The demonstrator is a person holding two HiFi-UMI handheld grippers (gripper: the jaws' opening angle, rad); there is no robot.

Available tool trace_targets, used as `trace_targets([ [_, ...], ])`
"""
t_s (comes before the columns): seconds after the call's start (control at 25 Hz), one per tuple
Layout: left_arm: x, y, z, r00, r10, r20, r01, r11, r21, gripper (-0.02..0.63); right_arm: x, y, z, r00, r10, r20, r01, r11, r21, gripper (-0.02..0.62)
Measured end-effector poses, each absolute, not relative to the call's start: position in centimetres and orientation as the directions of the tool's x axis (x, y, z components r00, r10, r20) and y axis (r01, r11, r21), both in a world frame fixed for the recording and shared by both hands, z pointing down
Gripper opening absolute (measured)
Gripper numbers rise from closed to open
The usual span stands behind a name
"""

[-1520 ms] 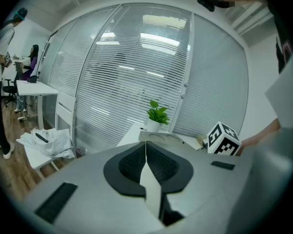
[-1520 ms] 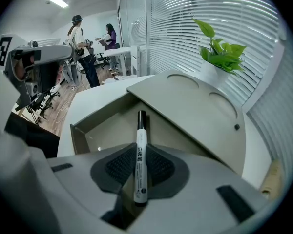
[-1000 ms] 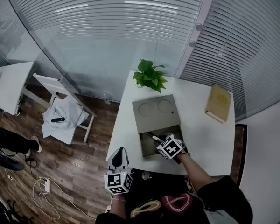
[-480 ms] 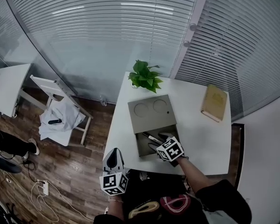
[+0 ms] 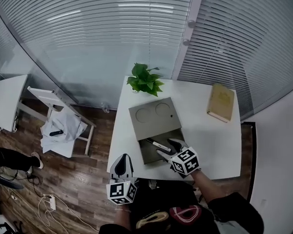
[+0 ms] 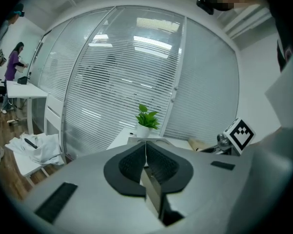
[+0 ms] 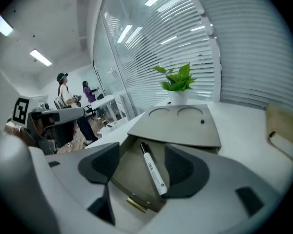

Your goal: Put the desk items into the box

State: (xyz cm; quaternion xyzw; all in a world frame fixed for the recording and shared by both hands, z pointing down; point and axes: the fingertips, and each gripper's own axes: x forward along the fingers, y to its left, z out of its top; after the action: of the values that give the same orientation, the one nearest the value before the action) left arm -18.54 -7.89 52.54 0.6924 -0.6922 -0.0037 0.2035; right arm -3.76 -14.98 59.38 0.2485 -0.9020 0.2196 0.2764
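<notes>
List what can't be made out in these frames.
- Box interior: the lid covers the far half in head view and right gripper view.
- Marker print: blurred in right gripper view, too small in head view.
- Book: cut off by the right edge in right gripper view; cover too small in head view.
- Desk near side: blocked by the left gripper body in left gripper view.

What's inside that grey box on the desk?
A white marker lies in the open front part of the box. The lid covers the rear part, so anything under it cannot be seen.
</notes>
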Motion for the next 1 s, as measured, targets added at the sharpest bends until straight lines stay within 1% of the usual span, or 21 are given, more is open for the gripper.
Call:
trace_targets([
  [0.16, -16.9, -9.0, 51.8, 0.093, -0.962, 0.256, -0.957, -0.016, 0.289, 0.02, -2.4, -15.9, 57.1, -0.732, -0.414, 0.54, -0.619, 0.736, -0.275, 0.285],
  [0.32, -15.0, -9.9, 51.3, 0.158, -0.958, 0.24, -0.953, -0.084, 0.29, 0.019, -0.6, -16.7, 55.3, -0.713, -0.509, 0.483, -0.673, 0.691, -0.265, 0.239],
  [0.44, -13.7, -10.6, 51.0, 0.198, -0.954, 0.227, -0.949, -0.129, 0.287, 0.02, 0.9, -16.9, 54.7, -0.683, -0.56, 0.468, -0.706, 0.671, -0.227, 0.194],
  [0.56, -12.3, -11.1, 51.0, 0.234, -0.947, 0.22, -0.943, -0.167, 0.287, 0.02, 2.3, -17.0, 54.6, -0.654, -0.597, 0.465, -0.736, 0.645, -0.205, 0.147],
  [0.72, -10.7, -11.6, 51.0, 0.277, -0.935, 0.221, -0.934, -0.208, 0.29, 0.02, 3.5, -16.6, 54.5, -0.63, -0.623, 0.464, -0.758, 0.622, -0.195, 0.116],
  [0.88, -9.5, -11.9, 50.9, 0.31, -0.926, 0.215, -0.926, -0.244, 0.287, 0.02, 4.6, -16.6, 54.0, -0.598, -0.669, 0.441, -0.789, 0.588, -0.178, 0.05],
  [1.0, -8.8, -12.2, 50.9, 0.328, -0.921, 0.209, -0.921, -0.263, 0.286, 0.02, 5.5, -16.6, 53.6, -0.583, -0.692, 0.425, -0.803, 0.572, -0.168, 0.048],
])
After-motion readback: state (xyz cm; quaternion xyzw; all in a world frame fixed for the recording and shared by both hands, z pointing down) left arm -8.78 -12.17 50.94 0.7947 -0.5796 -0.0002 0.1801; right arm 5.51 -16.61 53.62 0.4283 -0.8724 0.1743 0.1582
